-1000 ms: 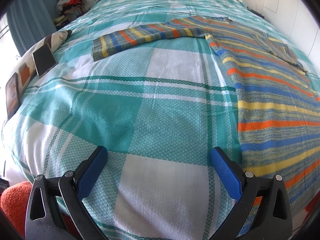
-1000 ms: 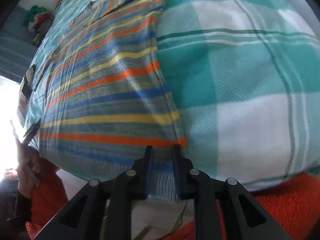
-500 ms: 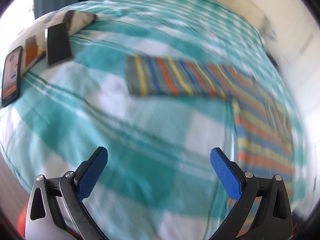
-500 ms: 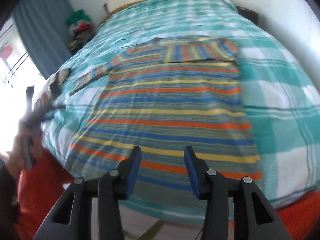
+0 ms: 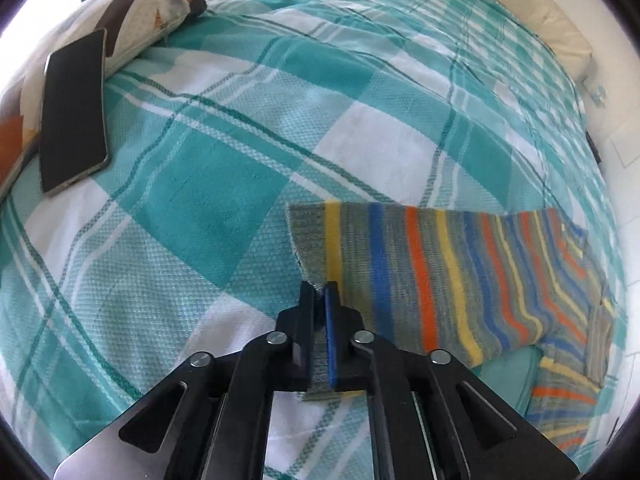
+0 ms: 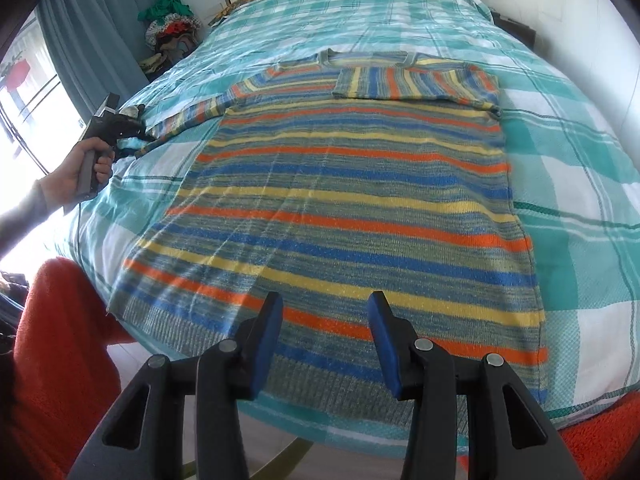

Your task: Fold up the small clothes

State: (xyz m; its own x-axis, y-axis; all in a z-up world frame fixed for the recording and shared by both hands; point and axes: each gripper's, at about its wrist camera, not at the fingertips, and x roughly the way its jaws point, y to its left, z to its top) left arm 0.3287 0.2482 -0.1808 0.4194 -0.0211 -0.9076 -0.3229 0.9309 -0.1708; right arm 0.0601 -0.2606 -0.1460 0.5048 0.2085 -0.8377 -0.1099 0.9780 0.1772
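Currently, a striped sweater (image 6: 340, 208) is laid flat, front up, along the near part of a bed covered by a teal-and-white checked blanket (image 6: 580, 168), hem at the near edge, neckline toward the far end. One sleeve (image 6: 412, 82) is seen folded across the chest, on the right in the right wrist view. The other sleeve (image 5: 432, 276) is stretched out sideways onto the blanket, toward the left in that same view. The cuff corner of that outstretched sleeve is pinched by the left gripper (image 5: 320, 300); its jaws have just been closing and are now pressed together on the knit, with fabric visible between the blue pads. In the right wrist view the same gripper (image 6: 132, 130) is seen at the left bed edge, held by a hand (image 6: 82, 168) at the cuff. The right gripper (image 6: 326, 320) is held above the hem, jaws partly spread, nothing between them, not touching the sweater. A dark phone (image 5: 74, 112) is lying half on a patterned pillow (image 5: 140, 20) at the far left of the left wrist view. A heap of clothes (image 6: 172, 28) is seen beside a blue curtain (image 6: 100, 40) at the far left. Orange-red fabric (image 6: 60, 360) is visible below the near bed edge.
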